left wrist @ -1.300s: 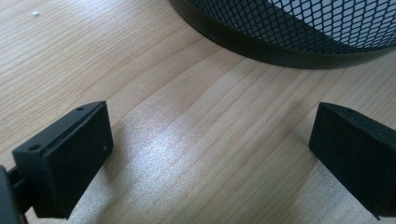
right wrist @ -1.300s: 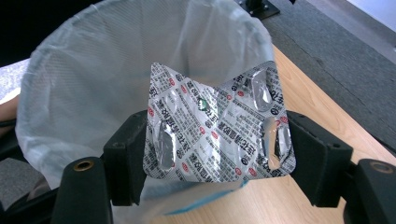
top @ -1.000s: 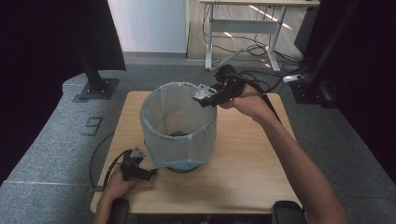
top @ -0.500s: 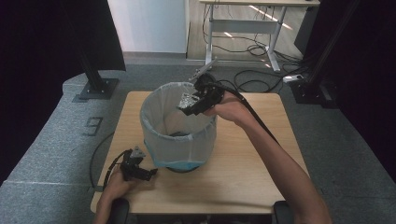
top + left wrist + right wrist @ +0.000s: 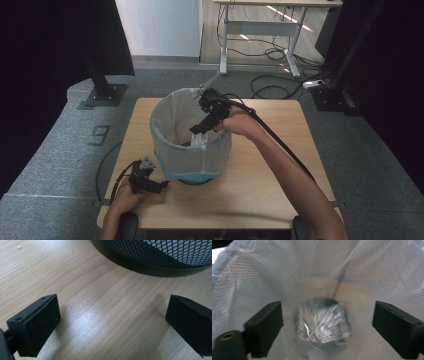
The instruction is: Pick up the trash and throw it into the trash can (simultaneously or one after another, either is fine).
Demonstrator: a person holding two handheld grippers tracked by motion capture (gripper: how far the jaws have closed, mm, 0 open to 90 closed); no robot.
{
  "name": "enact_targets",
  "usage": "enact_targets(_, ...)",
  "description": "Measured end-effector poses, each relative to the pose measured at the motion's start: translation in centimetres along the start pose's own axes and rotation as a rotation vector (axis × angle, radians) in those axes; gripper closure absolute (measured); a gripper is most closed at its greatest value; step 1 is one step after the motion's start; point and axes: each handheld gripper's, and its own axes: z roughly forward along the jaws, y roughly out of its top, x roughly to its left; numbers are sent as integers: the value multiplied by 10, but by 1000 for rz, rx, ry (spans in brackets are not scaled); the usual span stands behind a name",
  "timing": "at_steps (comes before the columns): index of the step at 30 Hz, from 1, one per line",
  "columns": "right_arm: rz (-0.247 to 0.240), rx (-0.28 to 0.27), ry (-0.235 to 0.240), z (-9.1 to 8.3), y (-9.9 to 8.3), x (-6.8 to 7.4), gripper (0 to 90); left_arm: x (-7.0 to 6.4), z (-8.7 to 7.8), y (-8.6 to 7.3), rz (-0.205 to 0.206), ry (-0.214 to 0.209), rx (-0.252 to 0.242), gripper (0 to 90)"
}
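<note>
High view: my right gripper [image 5: 198,131] dips into the lined bin [image 5: 190,137], tips hard to see; left gripper [image 5: 150,184] rests on wood table [image 5: 270,180], grey floor w/ cables around.
Left gripper view: jaws wide, nothing between, bin base cut off.
Right gripper view: jaws spread, blurred silvery packet [image 5: 322,323] in bin bottom.

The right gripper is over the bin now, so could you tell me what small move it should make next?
Probably lift the right gripper straight out of the bin: its jaws stand open, and the blurred wrapper lies apart from them at the liner's bottom.
</note>
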Motion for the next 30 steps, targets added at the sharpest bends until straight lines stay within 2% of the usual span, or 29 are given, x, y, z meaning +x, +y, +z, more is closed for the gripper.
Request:
enact_targets(3, 1, -11, -8, -3, 0, -1, 0, 0, 0, 0, 0, 0, 0, 0)
enact_targets(12, 24, -51, -52, -19, -4, -6, 0, 0, 0, 0, 0, 0, 0, 0)
enact_targets(30, 73, -99, -92, -42, -22, -17, 0, 0, 0, 0, -5, 0, -5, 0)
